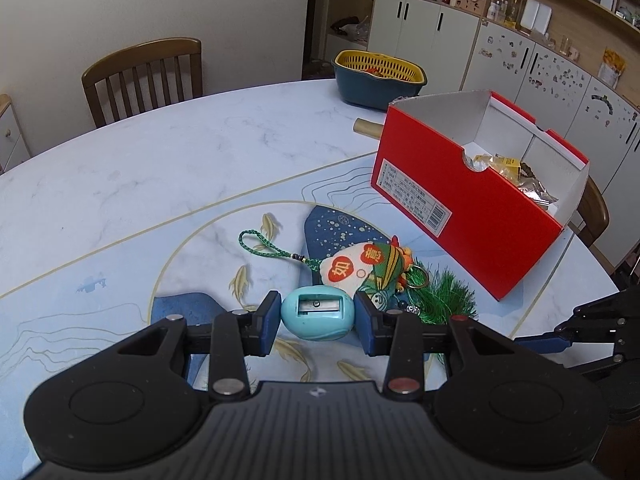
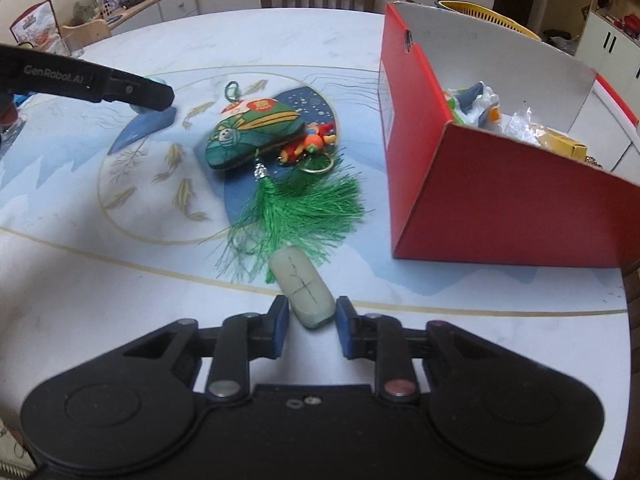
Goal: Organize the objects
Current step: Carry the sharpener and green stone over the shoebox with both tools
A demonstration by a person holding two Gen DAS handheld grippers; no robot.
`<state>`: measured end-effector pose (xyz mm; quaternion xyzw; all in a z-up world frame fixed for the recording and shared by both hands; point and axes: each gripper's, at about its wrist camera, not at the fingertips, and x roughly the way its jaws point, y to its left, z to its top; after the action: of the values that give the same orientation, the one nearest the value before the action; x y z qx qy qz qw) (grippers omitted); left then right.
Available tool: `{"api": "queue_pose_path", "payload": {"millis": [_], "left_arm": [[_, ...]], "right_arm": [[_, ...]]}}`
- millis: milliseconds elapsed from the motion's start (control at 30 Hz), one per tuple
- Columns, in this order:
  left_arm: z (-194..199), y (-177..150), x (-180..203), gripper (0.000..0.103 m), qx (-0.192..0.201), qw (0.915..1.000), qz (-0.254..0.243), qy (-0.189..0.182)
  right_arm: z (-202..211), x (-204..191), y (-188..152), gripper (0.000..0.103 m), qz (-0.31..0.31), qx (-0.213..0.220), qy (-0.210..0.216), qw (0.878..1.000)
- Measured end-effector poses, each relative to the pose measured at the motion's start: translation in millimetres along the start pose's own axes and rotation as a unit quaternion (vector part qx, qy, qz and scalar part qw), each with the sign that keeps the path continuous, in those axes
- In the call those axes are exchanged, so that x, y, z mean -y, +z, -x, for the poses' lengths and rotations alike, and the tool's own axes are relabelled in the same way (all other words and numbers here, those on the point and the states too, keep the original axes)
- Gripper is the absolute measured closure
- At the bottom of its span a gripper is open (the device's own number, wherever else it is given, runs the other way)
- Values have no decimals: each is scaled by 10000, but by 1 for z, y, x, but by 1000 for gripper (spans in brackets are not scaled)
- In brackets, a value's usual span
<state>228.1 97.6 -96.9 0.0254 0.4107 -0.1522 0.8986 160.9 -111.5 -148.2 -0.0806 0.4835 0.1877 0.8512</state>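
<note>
The pale eraser, long axis pointing toward the red box, is bracketed by the right gripper, jaws apart. The teal sharpener, blade up, is clamped in the left gripper, held level beside that box.

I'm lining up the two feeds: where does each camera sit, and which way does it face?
Left wrist: on the left gripper, looking along its fingers at the sharpener between them; right gripper at the right edge.
Right wrist: on the right gripper, facing the eraser; left gripper at upper left.
Shared: tassel charm, red box.
</note>
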Motion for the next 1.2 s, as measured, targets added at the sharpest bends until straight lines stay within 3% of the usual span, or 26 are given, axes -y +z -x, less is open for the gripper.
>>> {"api": "queue_pose_path", "payload": {"millis": [267,633,967,1200], "left_arm": [[0,5,8,64,28,9999,-43,-125],[4,35,46,64,220,9980,-358,-462],[-2,67,100,64,272,9954,-649,-657],[-21,89,145,64,171,9940,-851,-672]], "right_arm": [[32,13,2,83,-476,250,384,9978],[93,42,21,84,-668,899,343,9931],[127,103,47,83,-955,1521,156,9836],[124,152,57,83,-1081,1622,-2,9808]]}}
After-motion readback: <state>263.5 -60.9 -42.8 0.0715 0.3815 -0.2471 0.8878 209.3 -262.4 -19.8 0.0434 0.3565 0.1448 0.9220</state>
